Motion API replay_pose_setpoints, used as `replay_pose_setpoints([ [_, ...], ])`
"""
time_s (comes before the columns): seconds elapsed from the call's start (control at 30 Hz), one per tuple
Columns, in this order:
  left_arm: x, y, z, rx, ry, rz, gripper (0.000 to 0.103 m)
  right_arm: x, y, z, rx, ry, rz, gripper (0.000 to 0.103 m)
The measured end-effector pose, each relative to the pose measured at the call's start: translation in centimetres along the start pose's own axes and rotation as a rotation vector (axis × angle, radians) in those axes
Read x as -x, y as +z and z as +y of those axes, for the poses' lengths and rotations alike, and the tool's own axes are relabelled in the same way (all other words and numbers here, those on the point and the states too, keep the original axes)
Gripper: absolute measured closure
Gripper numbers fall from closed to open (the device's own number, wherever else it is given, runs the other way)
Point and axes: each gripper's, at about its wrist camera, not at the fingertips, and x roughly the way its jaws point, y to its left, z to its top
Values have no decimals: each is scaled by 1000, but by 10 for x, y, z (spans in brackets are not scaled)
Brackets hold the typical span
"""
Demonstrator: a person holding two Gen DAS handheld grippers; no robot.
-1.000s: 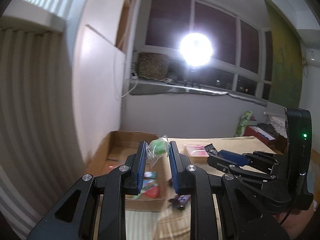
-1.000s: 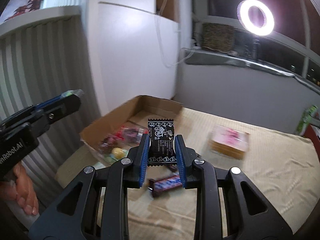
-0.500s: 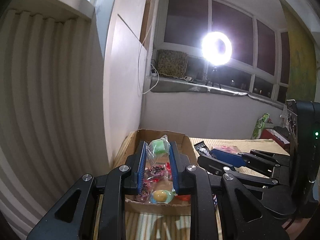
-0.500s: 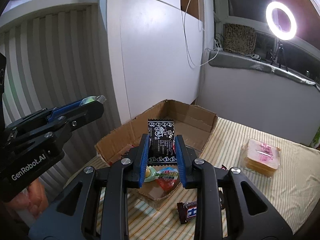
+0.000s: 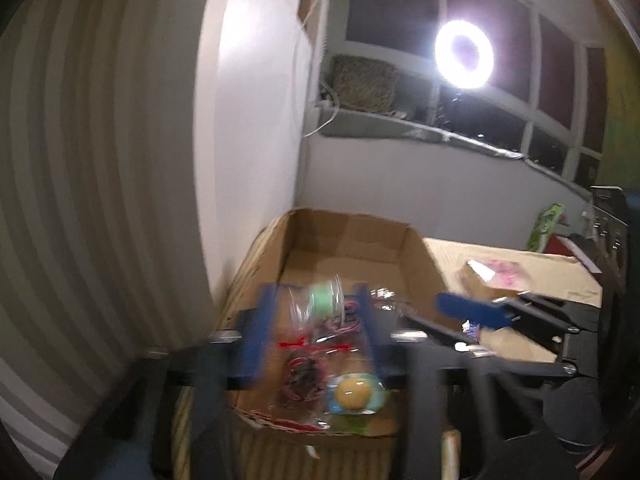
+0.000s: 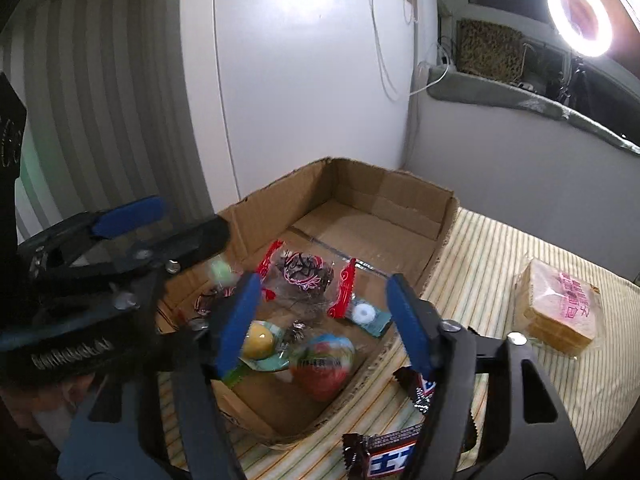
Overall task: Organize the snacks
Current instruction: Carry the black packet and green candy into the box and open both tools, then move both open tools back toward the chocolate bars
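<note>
Left wrist view: left claw [image 5: 316, 320] blurred, spread above the cardboard box [image 5: 416, 248], green candy [image 5: 324, 300] between its fingers, grip uncertain — likely mid-drop.

Right wrist view: right claw [image 6: 324, 312] wide apart, empty, poised over box; chocolate bar [image 6: 384, 456] outside, just beside box.

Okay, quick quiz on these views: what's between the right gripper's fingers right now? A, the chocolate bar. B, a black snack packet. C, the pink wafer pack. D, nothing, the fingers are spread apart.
D: in the right wrist view the right gripper stands spread wide with no packet clamped; only the cardboard box and its snacks show through the gap.
</note>
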Motion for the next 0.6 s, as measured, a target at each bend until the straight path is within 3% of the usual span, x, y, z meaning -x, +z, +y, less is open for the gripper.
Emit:
replay_pose_setpoints([
  [0.03, 2, -1, 4, 11, 5, -10, 23, 2, 0, -2, -6, -6, -8, 34],
  [0.6, 60, 8, 28, 78, 55, -64, 23, 69, -6, 5, -18, -26, -76, 32],
])
